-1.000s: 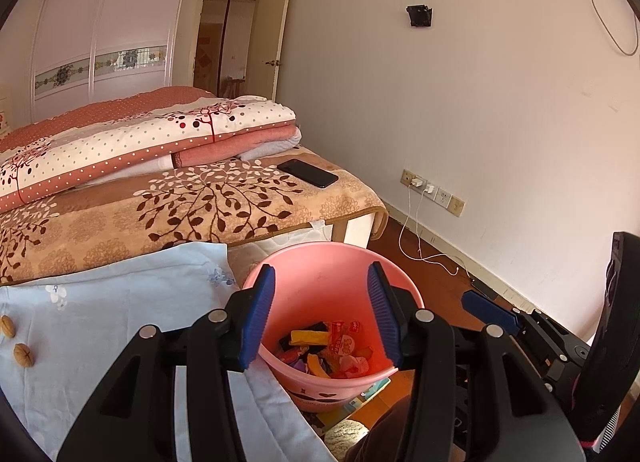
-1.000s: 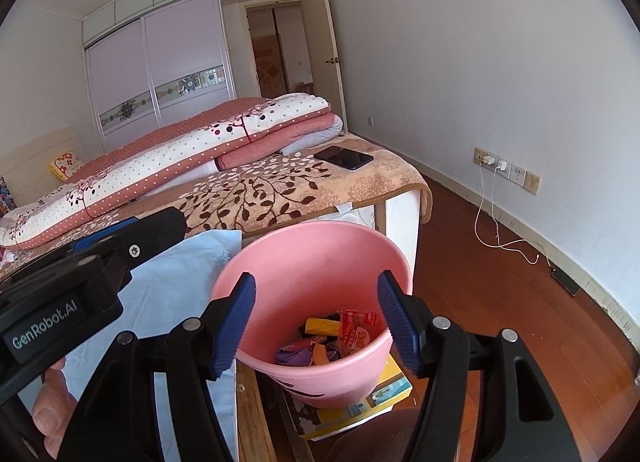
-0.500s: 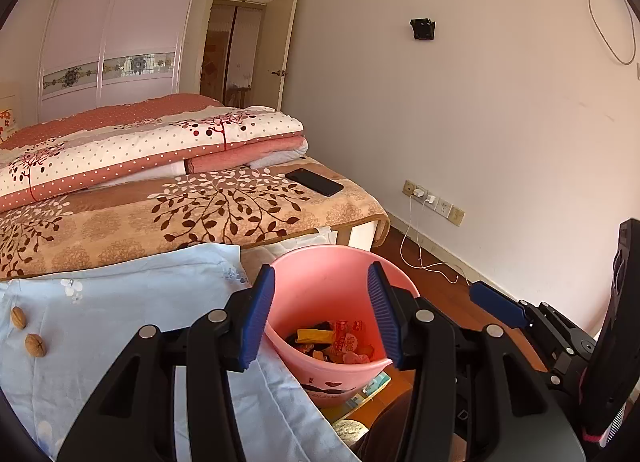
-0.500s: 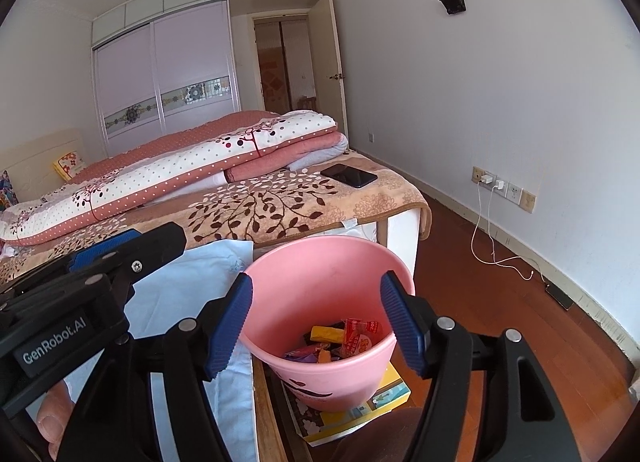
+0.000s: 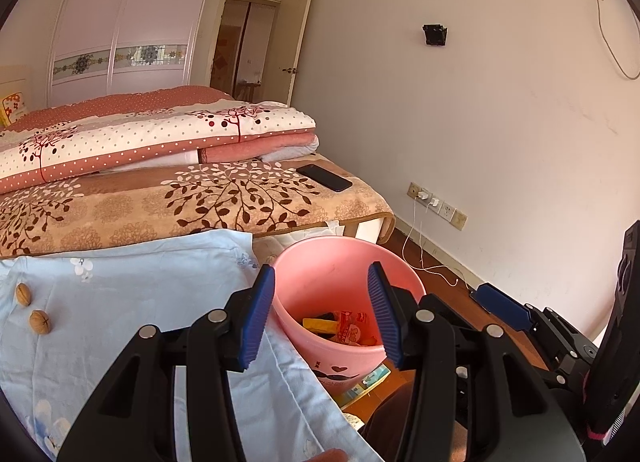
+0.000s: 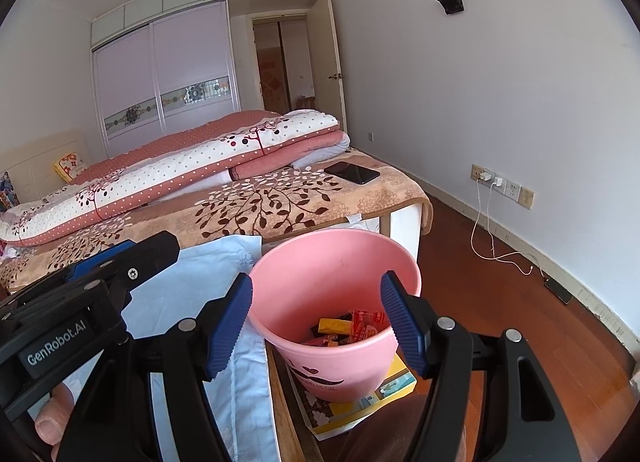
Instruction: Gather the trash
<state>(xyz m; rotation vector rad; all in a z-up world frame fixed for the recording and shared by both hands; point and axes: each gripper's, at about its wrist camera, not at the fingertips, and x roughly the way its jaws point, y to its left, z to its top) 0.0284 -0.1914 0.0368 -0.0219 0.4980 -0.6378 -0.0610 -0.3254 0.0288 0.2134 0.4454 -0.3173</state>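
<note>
A pink bucket [image 5: 320, 262] [image 6: 320, 262] stands on the floor by the bed's foot, holding several coloured wrappers [image 5: 344, 326] [image 6: 352, 326]. Two walnuts [image 5: 39, 321] lie on a light blue cloth [image 5: 140, 294] at the left. My left gripper [image 5: 320, 314] is open and empty, hovering near the bucket's near rim. My right gripper [image 6: 316, 318] is also open with nothing between its blue pads, framing the bucket. The left gripper's body [image 6: 80, 302] shows at the left in the right wrist view.
A bed with a leaf-pattern blanket [image 5: 180, 202] and a folded quilt [image 5: 160, 134] lies behind, with a black phone [image 5: 324, 177] on it. Wall sockets with a white cable [image 6: 488, 222] run along the right wall. A printed box [image 6: 360, 398] lies under the bucket.
Both grippers have drawn back from the bucket, which now sits smaller and lower between the fingers. More of the blue cloth and the walnuts shows at the left.
</note>
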